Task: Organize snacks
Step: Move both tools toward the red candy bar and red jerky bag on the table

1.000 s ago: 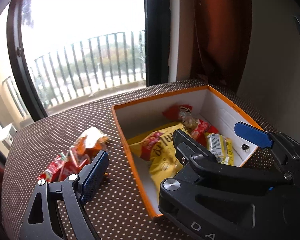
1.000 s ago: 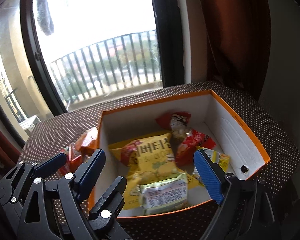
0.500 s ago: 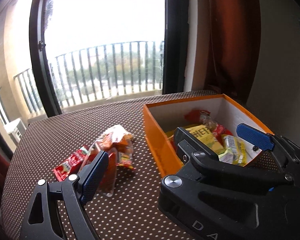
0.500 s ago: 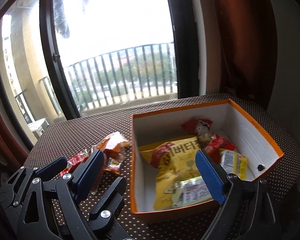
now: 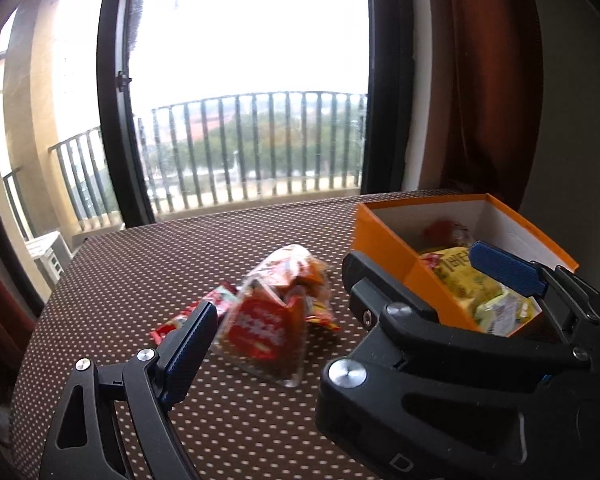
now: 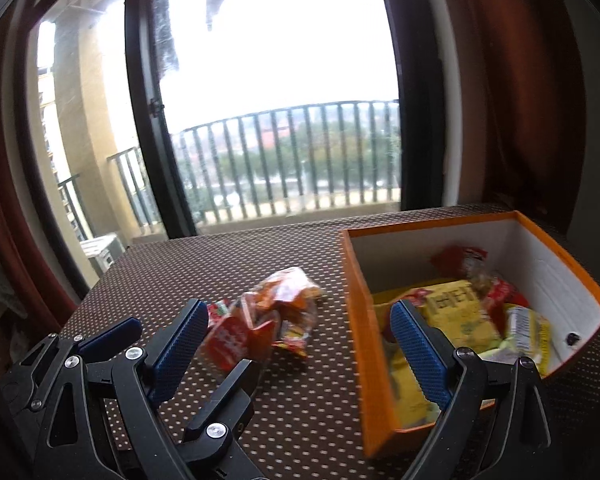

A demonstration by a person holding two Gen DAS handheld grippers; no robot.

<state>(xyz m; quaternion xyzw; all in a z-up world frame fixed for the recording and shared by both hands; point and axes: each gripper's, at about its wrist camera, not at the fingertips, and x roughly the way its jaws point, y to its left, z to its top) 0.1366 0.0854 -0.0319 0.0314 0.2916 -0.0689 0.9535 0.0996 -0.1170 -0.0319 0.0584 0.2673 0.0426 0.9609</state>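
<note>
An orange box (image 5: 384, 236) (image 6: 358, 280) with white inner walls stands on the right of the table and holds several snack packs, among them a yellow bag (image 6: 460, 312) (image 5: 466, 280). A clear bag of red and orange snacks (image 5: 272, 312) (image 6: 268, 316) lies on the cloth left of the box, with a red packet (image 5: 192, 314) beside it. My left gripper (image 5: 350, 304) is open and empty, above and in front of the loose snacks. My right gripper (image 6: 300, 340) is open and empty, its right finger over the box's near corner.
The table wears a brown cloth with white dots (image 5: 148, 264). Behind it are a large window with a balcony railing (image 5: 252, 140) and a dark red curtain (image 5: 488, 80) at the right. A wall stands close to the right of the box.
Both grippers have swung left and pulled back from the box. The loose snacks now sit near the middle of both views, and the box has shifted to the right.
</note>
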